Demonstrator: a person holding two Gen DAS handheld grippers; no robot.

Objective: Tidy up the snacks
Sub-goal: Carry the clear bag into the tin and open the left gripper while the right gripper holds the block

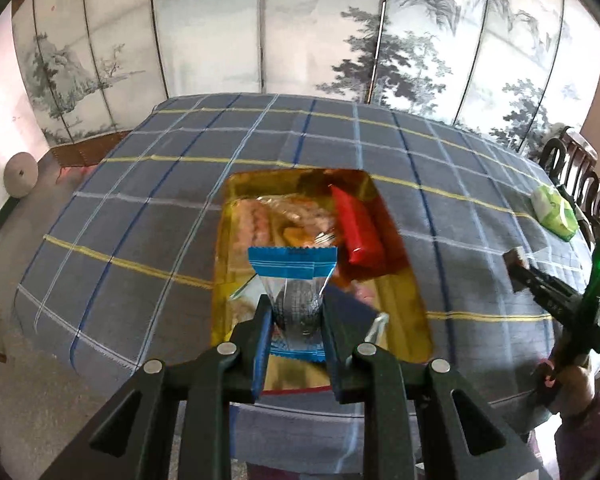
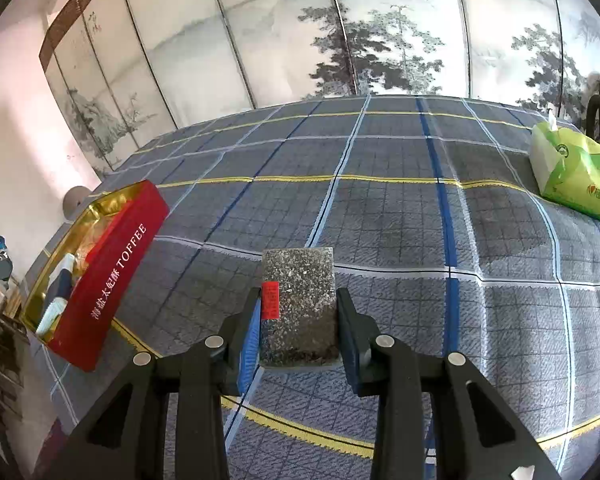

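My left gripper (image 1: pixel 296 312) is shut on a clear snack packet with blue ends (image 1: pixel 294 276) and holds it over the red toffee box with a gold inside (image 1: pixel 408 300). The box holds a red packet (image 1: pixel 358 228), a clear bag of snacks (image 1: pixel 288 216) and other wrappers. My right gripper (image 2: pixel 298 320) is shut on a dark speckled snack bar with a red label (image 2: pixel 300 304), above the checked tablecloth. The box (image 2: pixel 112 272) lies to its left. In the left wrist view the right gripper (image 1: pixel 516 268) shows at the right with the bar.
The table is covered by a grey-blue checked cloth (image 2: pixel 400 220). A green tissue pack (image 2: pixel 572 172) lies at the far right edge, also in the left wrist view (image 1: pixel 554 212). A painted folding screen (image 1: pixel 260 32) stands behind the table. Dark chairs (image 1: pixel 580 164) stand at the right.
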